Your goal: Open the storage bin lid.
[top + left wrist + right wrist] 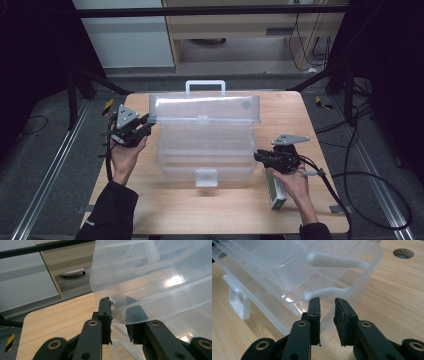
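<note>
Gripping the open lid [155, 280] of a clear plastic box [205, 150] at its corner: left gripper [131, 129], jaws standing either side of the lid's thin edge and pressing on it, seen through the plastic in the left gripper view [117, 312]. Resting at the box's opposite end: right gripper [274, 157], jaws parted by a narrow gap in the right gripper view [327, 307], pointing at the rim of the tray [287, 270], a white arm of the box [334, 261] lying just ahead of the tips; whether the pads are pinching the rim, impossible to tell. Sitting between the two grippers on a wooden table [165, 205]: the box, handle [205, 86] at the far side, latch [206, 177] at the near side. Lying just beneath the right hand [292, 182], touching it: a small green-and-white carton [275, 192].
</note>
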### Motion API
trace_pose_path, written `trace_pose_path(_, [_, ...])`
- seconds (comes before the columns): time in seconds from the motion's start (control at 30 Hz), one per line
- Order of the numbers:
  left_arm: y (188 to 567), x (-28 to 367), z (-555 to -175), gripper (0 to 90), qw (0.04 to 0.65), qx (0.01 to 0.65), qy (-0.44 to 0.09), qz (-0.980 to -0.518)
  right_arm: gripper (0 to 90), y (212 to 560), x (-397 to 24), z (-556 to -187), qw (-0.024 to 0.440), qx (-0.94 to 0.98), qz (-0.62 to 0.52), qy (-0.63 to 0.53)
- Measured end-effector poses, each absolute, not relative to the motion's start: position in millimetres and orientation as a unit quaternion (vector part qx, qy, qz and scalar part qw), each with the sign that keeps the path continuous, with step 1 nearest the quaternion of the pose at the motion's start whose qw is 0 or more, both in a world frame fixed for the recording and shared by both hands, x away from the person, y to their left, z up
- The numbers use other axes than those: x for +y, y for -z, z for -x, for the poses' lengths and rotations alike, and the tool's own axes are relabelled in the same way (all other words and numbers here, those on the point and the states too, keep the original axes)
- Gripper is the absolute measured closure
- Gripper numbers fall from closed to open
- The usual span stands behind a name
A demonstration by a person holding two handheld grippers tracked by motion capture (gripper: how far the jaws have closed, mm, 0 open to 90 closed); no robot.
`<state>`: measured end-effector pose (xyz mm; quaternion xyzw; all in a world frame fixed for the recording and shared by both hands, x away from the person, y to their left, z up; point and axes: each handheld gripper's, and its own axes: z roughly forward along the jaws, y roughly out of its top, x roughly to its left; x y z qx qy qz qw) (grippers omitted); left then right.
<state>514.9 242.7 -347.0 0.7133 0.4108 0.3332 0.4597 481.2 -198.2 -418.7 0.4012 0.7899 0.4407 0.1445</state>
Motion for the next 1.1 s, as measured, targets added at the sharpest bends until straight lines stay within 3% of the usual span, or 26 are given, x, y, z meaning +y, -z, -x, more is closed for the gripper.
trace_pose_path(1.1, [325,234,-545,77.7,0.461,0.426,-0.355,-0.693,72.9,420,-196,-482,0.154,0.791,-0.397,-0.439])
